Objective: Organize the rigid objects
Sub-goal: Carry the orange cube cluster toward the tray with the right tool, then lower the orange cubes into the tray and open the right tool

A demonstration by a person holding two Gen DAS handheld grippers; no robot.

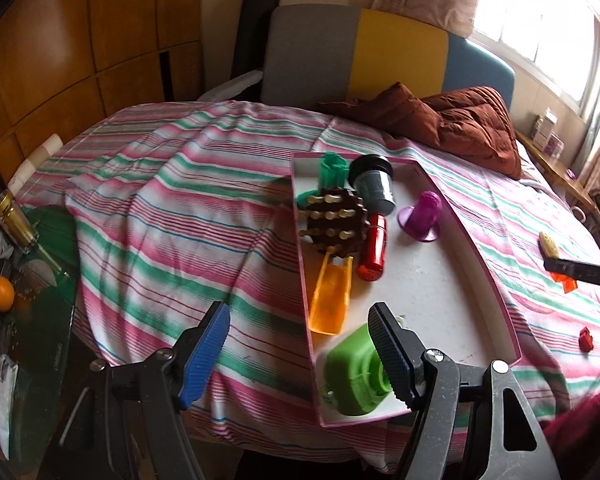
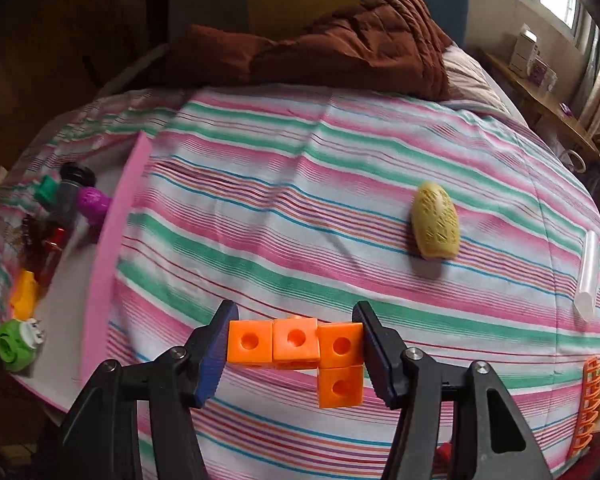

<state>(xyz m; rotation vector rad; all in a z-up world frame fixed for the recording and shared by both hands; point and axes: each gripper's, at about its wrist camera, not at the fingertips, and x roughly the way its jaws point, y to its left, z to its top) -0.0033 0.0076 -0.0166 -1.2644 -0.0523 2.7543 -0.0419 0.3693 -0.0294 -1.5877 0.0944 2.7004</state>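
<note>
A pink-rimmed white tray (image 1: pixel 440 276) lies on the striped bed and holds a green block (image 1: pixel 352 372), an orange scoop (image 1: pixel 330 300), a red cylinder (image 1: pixel 374 248), a brown pegged piece (image 1: pixel 334 220), a grey cup (image 1: pixel 374 184), a purple piece (image 1: pixel 422 216) and a teal piece (image 1: pixel 332 168). My left gripper (image 1: pixel 300 356) is open and empty above the tray's near left corner, right finger beside the green block. My right gripper (image 2: pixel 296 356) is shut on an L-shaped piece of orange cubes (image 2: pixel 304 350), held above the sheet. The tray (image 2: pixel 108 248) shows at the left of the right wrist view.
A yellow lattice egg shape (image 2: pixel 436 226), a clear tube (image 2: pixel 588 276) and an orange rack (image 2: pixel 590 404) lie on the sheet at right. A small red piece (image 1: pixel 586 338) lies right of the tray. A brown quilt (image 1: pixel 452 124) is at the headboard. A cluttered glass table (image 1: pixel 32 280) stands left.
</note>
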